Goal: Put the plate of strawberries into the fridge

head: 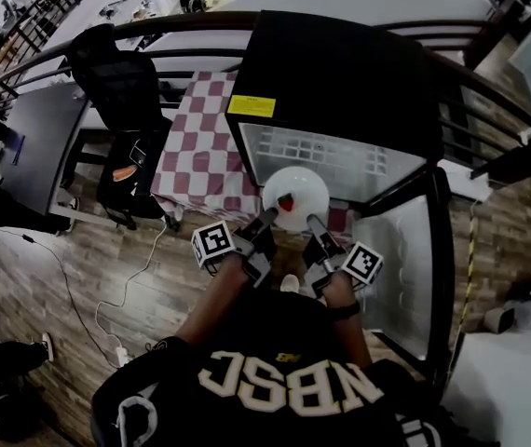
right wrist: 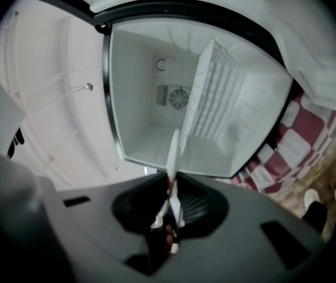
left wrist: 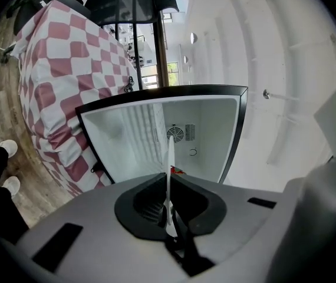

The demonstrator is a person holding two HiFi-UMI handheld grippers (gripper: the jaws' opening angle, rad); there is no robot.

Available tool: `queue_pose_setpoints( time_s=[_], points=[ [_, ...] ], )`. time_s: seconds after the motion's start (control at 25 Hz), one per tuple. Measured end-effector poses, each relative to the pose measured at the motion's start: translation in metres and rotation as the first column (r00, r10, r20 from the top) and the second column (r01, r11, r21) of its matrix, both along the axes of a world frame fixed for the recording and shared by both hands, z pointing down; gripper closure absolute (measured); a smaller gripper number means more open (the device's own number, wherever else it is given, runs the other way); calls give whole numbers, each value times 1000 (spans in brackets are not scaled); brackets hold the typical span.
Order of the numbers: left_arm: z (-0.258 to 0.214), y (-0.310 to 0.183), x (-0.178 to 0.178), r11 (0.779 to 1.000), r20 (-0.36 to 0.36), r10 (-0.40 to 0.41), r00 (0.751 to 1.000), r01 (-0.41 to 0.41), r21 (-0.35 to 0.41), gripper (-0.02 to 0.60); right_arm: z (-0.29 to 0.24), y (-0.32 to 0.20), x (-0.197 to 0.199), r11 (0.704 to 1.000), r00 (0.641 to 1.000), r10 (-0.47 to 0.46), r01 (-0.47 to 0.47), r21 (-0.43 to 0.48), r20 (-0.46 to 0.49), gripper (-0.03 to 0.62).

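Plate (head: 295, 194) with a strawberry (head: 286, 202) on it hangs just before the open fridge (head: 340, 73); from overhead we see left claw (head: 264, 220) and right claw (head: 314, 222) each clamped on its near rim. Only the two gripper views give us the fan (right wrist: 178, 97) on the fridge's back wall.

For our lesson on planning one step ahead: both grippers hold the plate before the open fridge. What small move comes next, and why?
Probably ease the plate straight forward, level, into the fridge. The left gripper and right gripper each clamp its near rim, the fridge is open ahead, and the plate, with a strawberry on it, is not yet inside.
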State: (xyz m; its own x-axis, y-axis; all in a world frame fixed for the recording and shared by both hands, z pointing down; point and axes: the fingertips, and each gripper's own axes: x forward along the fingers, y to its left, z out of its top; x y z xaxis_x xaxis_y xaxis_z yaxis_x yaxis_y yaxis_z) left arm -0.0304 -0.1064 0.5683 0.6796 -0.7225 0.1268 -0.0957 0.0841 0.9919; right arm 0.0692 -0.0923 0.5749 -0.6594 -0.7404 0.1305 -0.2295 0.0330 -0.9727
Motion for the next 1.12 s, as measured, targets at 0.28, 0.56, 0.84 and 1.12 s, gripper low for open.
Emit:
queue_pose_setpoints(
  time_s=[0.28, 0.56, 0.84, 1.12],
  points=[
    [-4, -38, 7, 1000, -28, 29, 999, -29, -9, 552, -3, -35, 3, 999, 999, 40, -40, -3, 16, 551],
    [-6, -70, 19, 998, -50, 55, 997, -55, -3, 552, -3, -61, 14, 997, 997, 75, -75, -15, -5, 551],
    [-5, -93, 30, 996, -48, 85, 995, -85, -6, 552, -4, -82, 23, 994, 994, 110, -110, -28, -6, 551],
    [9, -110, 30, 995, -25, 100, 995, -101, -28, 552, 0, -97, 24, 991, 992, 125, -124, -51, 5, 551]
  ],
)
